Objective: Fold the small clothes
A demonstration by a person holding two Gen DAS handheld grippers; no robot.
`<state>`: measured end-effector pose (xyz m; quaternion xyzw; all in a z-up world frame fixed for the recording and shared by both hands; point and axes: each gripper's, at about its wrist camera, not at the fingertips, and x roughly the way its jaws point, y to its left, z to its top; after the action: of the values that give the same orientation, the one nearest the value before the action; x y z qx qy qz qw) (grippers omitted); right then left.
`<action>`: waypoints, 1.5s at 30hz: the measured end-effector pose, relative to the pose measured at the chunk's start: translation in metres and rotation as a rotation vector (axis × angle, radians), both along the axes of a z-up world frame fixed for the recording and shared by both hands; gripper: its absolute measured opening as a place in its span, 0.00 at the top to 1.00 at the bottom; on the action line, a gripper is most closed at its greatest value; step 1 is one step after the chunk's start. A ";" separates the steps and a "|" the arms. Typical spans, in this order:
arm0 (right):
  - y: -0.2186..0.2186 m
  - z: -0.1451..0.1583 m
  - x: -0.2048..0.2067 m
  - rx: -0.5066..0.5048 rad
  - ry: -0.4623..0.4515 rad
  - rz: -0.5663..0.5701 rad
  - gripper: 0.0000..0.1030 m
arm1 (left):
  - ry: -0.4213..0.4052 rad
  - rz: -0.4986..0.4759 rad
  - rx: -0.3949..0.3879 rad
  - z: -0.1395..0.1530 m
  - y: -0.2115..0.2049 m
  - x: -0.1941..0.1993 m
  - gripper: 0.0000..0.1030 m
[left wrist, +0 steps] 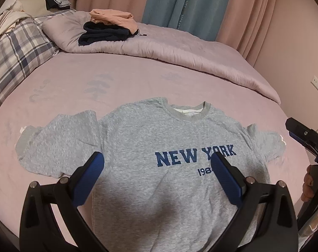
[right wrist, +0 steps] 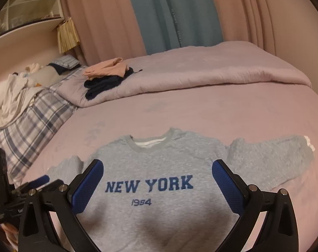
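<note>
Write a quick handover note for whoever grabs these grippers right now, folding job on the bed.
Left gripper: open, empty, above the sweatshirt's chest.
Right gripper: open, empty, also above it.
Grey NEW YORK sweatshirt: flat, face up on the pink bed sheet, sleeves out to both sides.
Done: a peach and a navy garment lie stacked on the duvet.
Left: every fold on the sweatshirt.

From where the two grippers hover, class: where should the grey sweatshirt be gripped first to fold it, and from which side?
Probably pinch each sleeve cuff of the grey sweatshirt, coming in from the outer sides: left gripper at the left cuff, right gripper at the right cuff. It lies flat, face up, sleeves spread sideways.
</note>
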<state>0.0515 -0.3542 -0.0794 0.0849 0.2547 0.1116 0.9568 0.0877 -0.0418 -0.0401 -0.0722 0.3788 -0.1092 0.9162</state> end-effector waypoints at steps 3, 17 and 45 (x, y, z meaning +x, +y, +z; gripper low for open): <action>-0.006 -0.001 0.003 0.016 0.014 -0.014 0.00 | 0.002 0.002 0.004 -0.001 0.000 0.001 0.02; -0.075 -0.008 0.012 0.103 0.046 -0.236 0.00 | 0.046 0.009 -0.013 -0.012 0.004 0.010 0.02; -0.281 -0.103 0.014 0.514 0.225 -0.737 0.38 | 0.186 -0.007 -0.028 -0.051 -0.002 0.031 0.10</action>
<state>0.0659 -0.6348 -0.1826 0.4157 0.2740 -0.1863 0.8470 0.1184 -0.0441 -0.0906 -0.0937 0.4609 -0.1106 0.8756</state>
